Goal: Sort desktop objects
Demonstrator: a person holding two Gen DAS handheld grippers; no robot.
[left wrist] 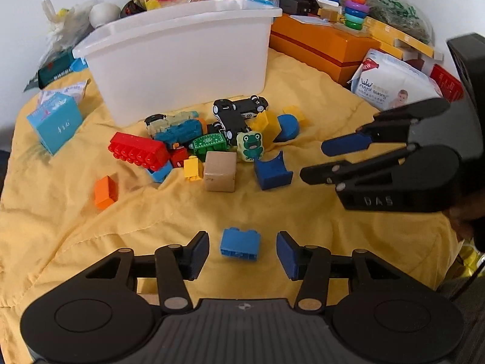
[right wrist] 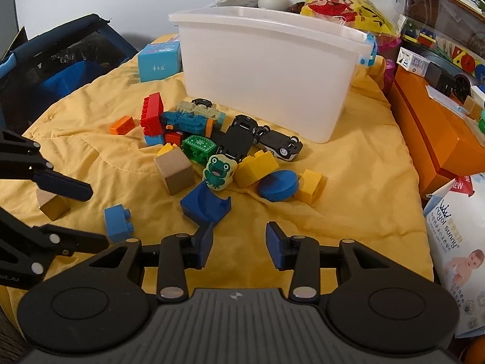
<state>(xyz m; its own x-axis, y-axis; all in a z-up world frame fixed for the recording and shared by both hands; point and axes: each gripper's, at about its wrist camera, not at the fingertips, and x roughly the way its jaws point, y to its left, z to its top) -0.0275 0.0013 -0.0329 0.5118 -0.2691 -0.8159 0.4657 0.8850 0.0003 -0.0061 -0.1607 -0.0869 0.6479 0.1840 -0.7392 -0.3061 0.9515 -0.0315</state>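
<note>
A pile of toys lies on the yellow cloth (left wrist: 303, 206) before a white bin (left wrist: 182, 57): a red brick (left wrist: 138, 150), black toy cars (left wrist: 238, 112), a frog block (left wrist: 250, 146), a wooden cube (left wrist: 219, 171), and a dark blue curved block (left wrist: 272, 171). My left gripper (left wrist: 242, 253) is open, its fingers on either side of a small blue brick (left wrist: 240, 243) on the cloth. My right gripper (right wrist: 238, 244) is open and empty, just in front of the curved block (right wrist: 206, 204). It also shows in the left wrist view (left wrist: 315, 160).
A loose orange brick (left wrist: 105, 192) and a light blue box (left wrist: 56, 124) lie left. An orange box (left wrist: 324, 48), a ring stacker (left wrist: 357, 4) and a wipes pack (left wrist: 391, 82) crowd the right. A wooden block (right wrist: 53, 204) sits near the left gripper (right wrist: 91, 215).
</note>
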